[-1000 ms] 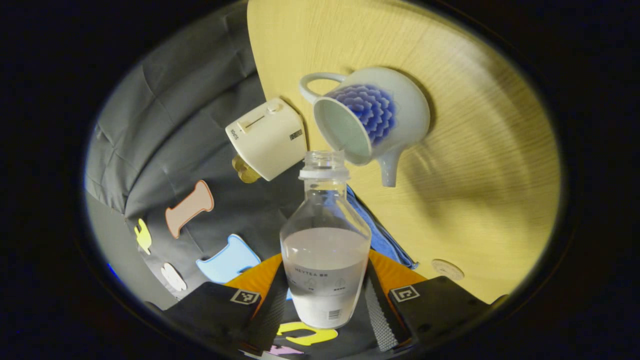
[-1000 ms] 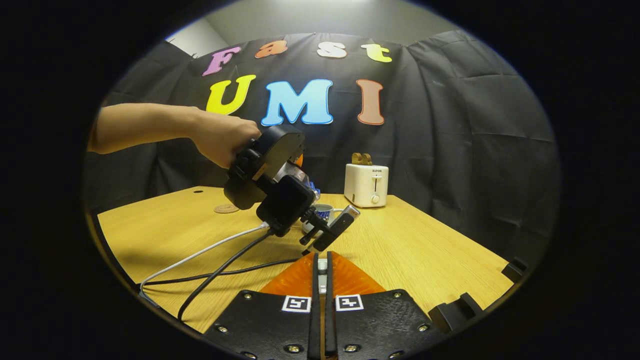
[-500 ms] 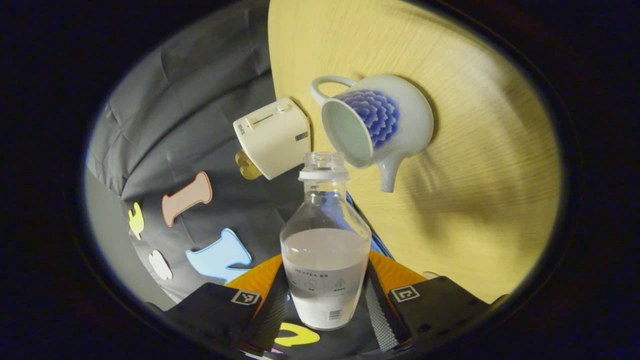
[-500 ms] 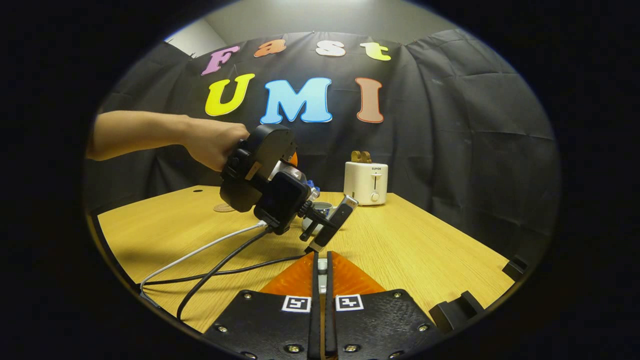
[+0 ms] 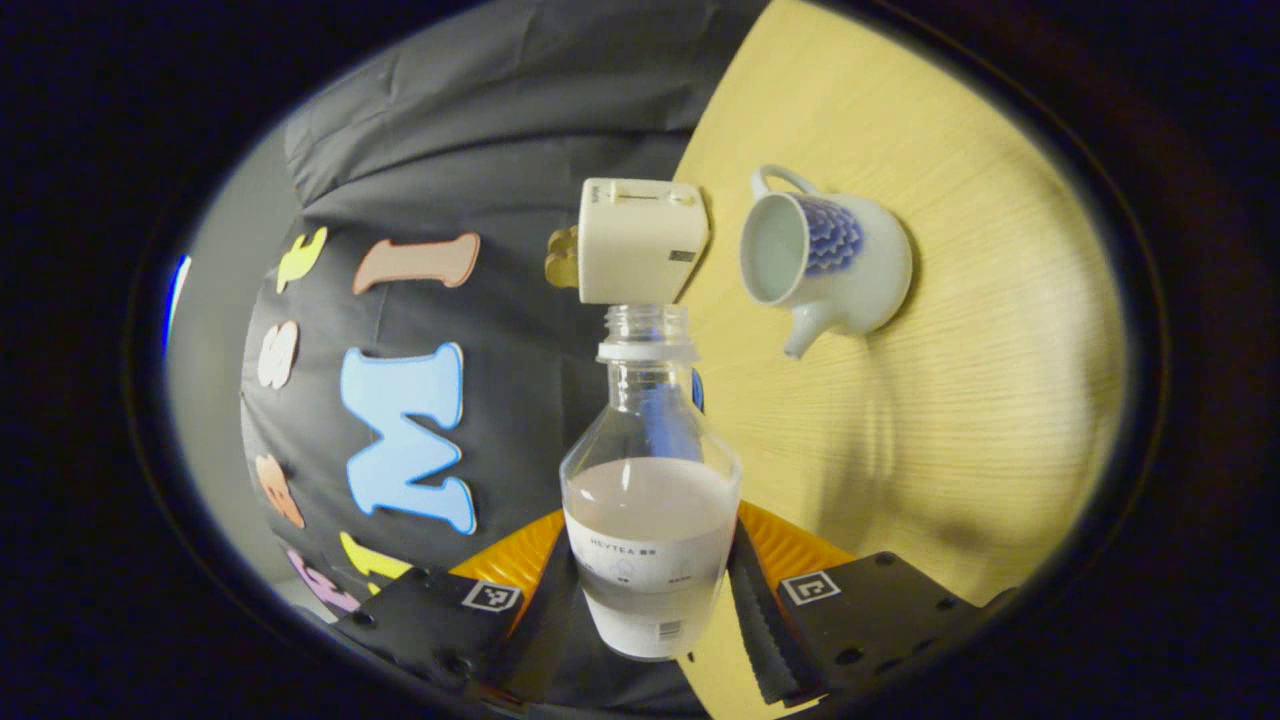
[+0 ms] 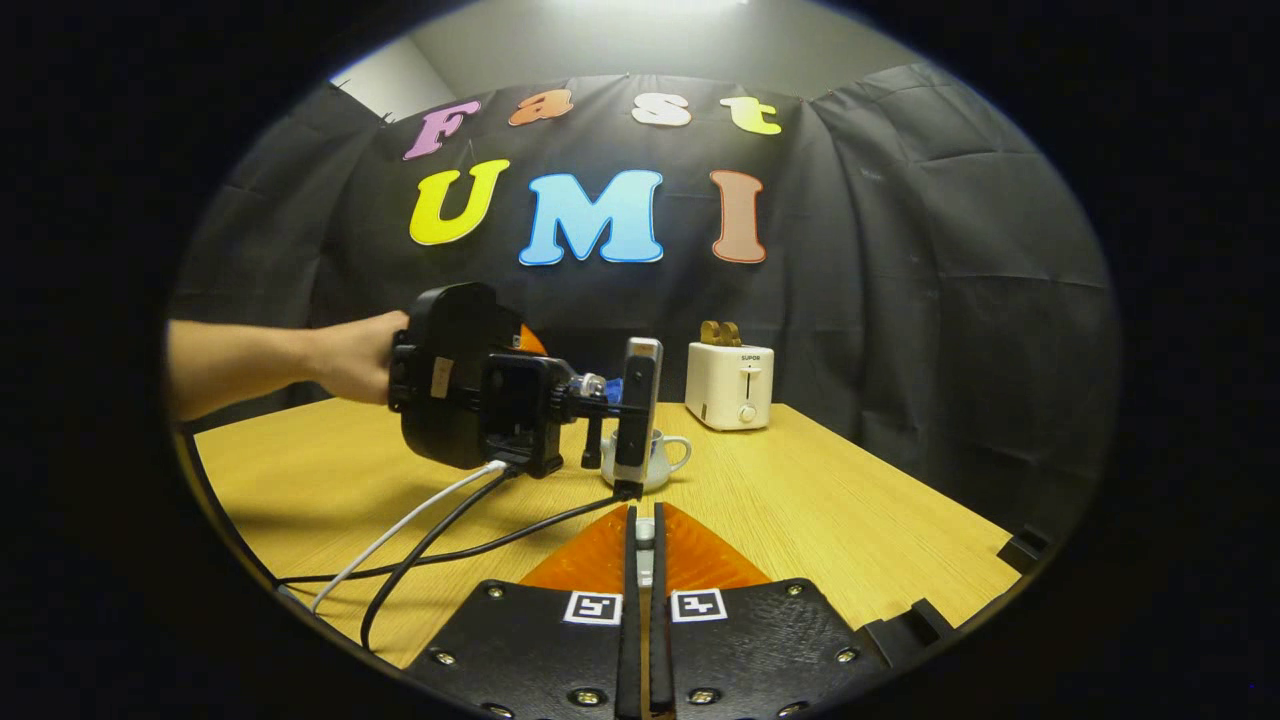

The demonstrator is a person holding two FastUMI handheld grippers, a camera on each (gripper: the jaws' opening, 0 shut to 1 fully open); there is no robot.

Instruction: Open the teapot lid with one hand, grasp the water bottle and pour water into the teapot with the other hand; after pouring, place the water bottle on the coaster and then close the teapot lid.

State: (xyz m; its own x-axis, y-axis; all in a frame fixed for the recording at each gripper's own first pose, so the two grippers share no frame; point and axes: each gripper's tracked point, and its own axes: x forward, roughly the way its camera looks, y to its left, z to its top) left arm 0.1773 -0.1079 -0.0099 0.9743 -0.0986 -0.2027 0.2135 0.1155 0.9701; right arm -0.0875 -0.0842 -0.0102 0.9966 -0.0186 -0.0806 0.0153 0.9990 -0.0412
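Left gripper view: fingers (image 5: pixel 752 630) clamp water bottle (image 5: pixel 650 520); teapot (image 5: pixel 825 260) lidless.

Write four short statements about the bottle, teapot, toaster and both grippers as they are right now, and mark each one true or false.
1. The left gripper is shut on the water bottle. True.
2. The bottle is capped. False: its mouth is open.
3. The teapot has its lid off. True.
4. The right gripper is wide open. False: its fingers are nearly together around a small pale thing, perhaps the lid.
5. The toaster lies tipped over. False: it stands upright on the table.
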